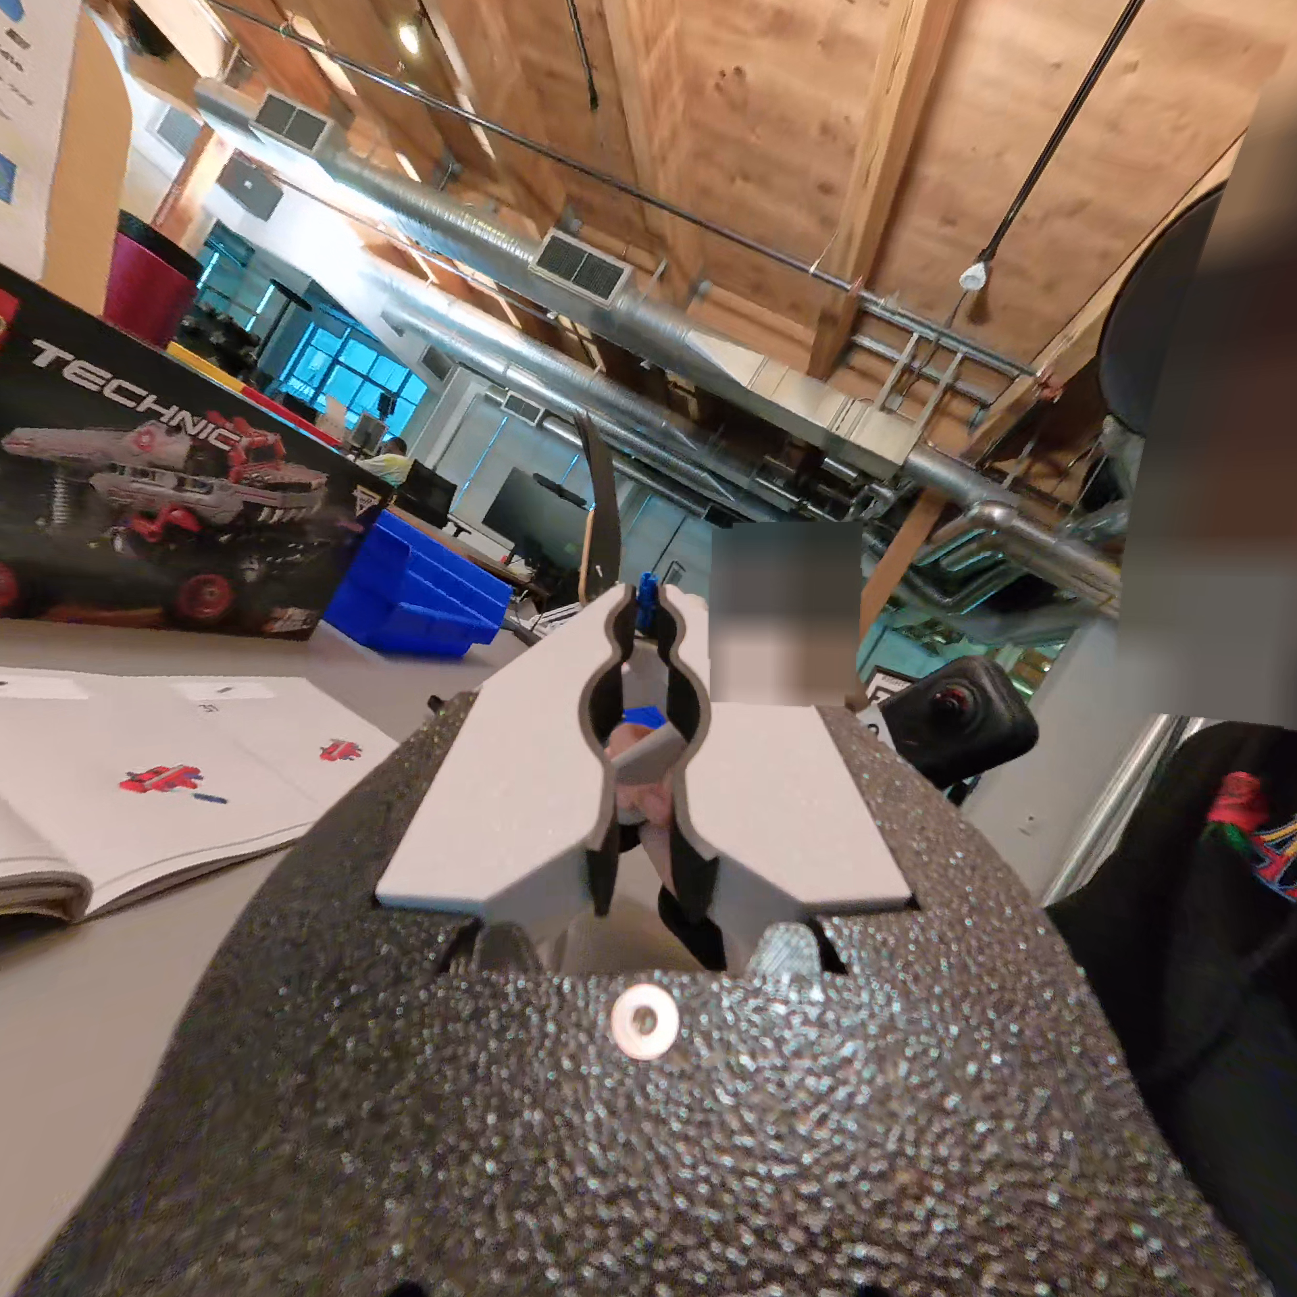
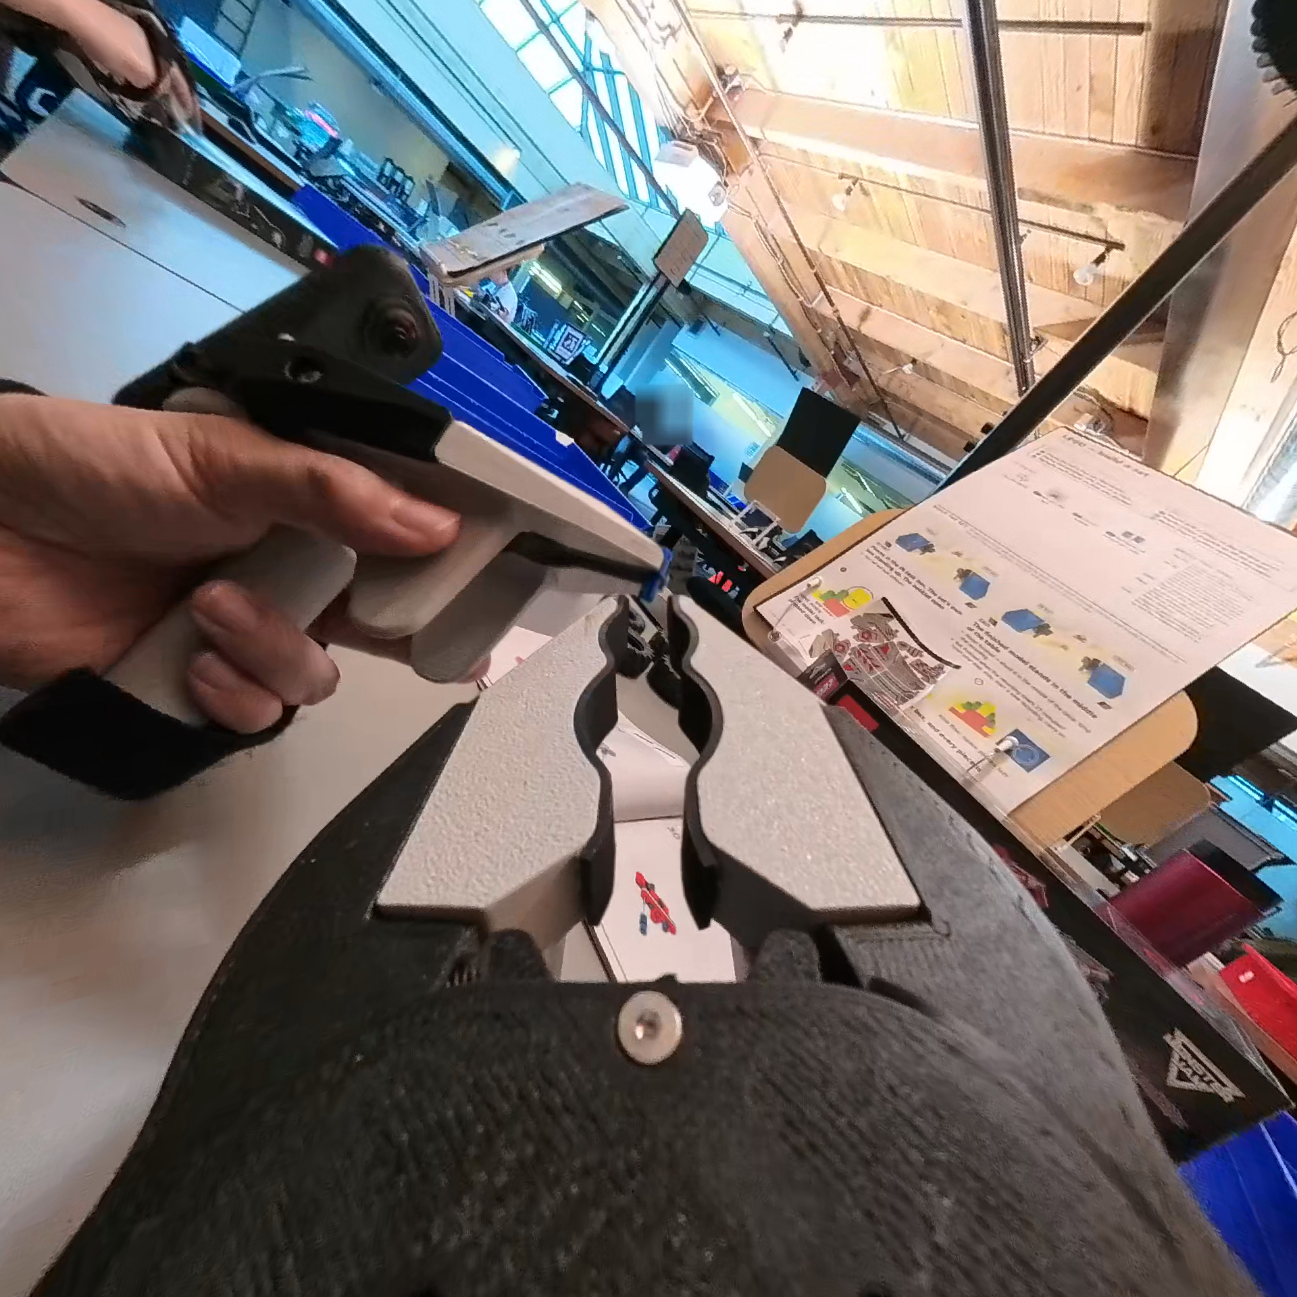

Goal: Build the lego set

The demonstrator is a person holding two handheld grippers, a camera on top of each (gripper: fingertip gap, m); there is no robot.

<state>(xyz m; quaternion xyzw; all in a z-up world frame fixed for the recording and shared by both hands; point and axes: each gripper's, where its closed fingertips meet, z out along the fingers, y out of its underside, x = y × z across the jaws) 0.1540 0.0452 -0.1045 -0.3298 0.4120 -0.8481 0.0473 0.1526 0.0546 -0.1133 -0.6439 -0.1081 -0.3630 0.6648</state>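
Left gripper (image 1: pixel 646 605) jaws pinch blue pin (image 1: pixel 646 596); right gripper (image 2: pixel 642 617) jaws parted, empty.

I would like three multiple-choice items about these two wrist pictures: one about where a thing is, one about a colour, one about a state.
1. Where does the open instruction booklet lie?
A. on the table, in front of the set's box
B. inside the blue bin
C. on a chair

2. What colour is the small peg at the left gripper's tips?
A. yellow
B. blue
C. green

3. How does the right gripper stand?
A. shut on a red brick
B. shut on the booklet
C. open, holding nothing

Answers:
1 A: the left wrist view shows its pages flat on the table, with the set's box behind.
2 B: both views show a blue piece pinched at those tips.
3 C: a gap shows between its fingers, with only the page seen through it.
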